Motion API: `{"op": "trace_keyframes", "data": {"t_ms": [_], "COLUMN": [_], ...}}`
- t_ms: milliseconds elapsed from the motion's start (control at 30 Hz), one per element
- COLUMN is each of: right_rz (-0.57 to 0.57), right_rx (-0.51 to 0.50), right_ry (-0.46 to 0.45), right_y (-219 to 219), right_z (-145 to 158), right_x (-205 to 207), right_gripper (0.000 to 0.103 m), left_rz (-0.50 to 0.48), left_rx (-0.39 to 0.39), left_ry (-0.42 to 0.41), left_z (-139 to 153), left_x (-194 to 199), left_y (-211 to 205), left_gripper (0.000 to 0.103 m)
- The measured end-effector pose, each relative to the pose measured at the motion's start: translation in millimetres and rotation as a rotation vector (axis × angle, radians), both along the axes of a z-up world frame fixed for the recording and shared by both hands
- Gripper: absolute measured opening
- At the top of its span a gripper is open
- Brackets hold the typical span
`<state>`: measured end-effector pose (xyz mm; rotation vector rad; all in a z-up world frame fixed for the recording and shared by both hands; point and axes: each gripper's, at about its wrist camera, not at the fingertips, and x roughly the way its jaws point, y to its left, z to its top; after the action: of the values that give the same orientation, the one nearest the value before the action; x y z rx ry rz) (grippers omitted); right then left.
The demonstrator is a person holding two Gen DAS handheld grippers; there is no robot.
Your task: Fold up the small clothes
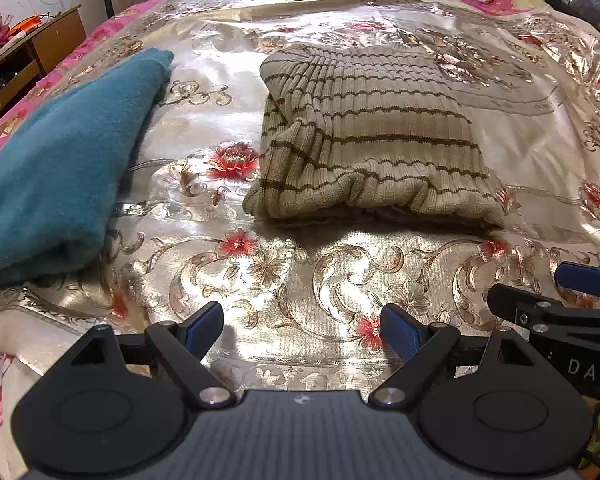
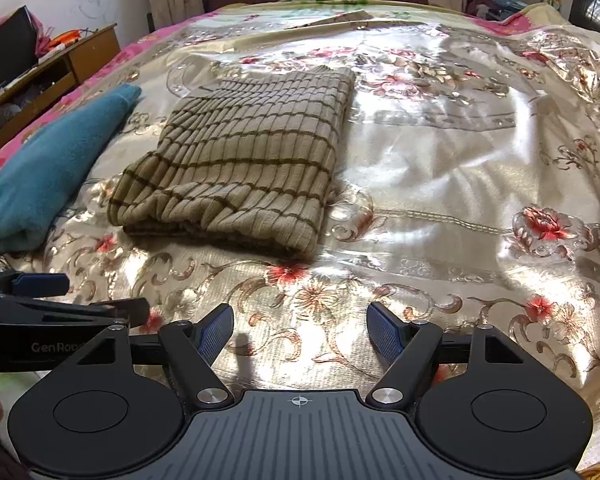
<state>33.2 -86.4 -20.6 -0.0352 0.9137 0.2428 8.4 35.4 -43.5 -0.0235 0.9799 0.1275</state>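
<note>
The teal cloth (image 1: 60, 152) runs off the left edge of both wrist views, so its full extent cannot be made out; what shows is a folded bundle lying on the bed (image 1: 300, 280), well apart from the striped sweater (image 1: 364, 136). The sweater, beige ribbed knit with brown stripes, lies folded into a thick rectangle near the middle of the shiny floral bedspread; the layers under its near fold are in shadow. The left tongs (image 1: 302, 330) hang above bare bedspread short of the sweater, jaws spread wide, gripping nothing. The right tongs (image 2: 300, 330) are likewise spread wide and empty, just beside the left; each is only partly visible at the edge of the other's view. A wooden cabinet (image 2: 60, 64) stands left of the bed, its contents too cluttered to identify. Clothes beyond the far edge are blurred.
</note>
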Motion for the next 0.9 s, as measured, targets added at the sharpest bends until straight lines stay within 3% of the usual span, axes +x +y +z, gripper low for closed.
{"op": "trace_keyframes", "data": {"t_ms": [900], "right_rz": [-0.010], "right_rx": [-0.014], "right_ry": [0.006], "right_y": [-0.9], "right_z": [-3.7], "right_x": [2.2], "right_gripper": [0.076], "left_rz": [-0.006], "left_rx": [-0.014], "left_ry": [0.001], "left_z": [2.2], "left_x": [0.4], "left_y": [0.0], "left_gripper": [0.090]}}
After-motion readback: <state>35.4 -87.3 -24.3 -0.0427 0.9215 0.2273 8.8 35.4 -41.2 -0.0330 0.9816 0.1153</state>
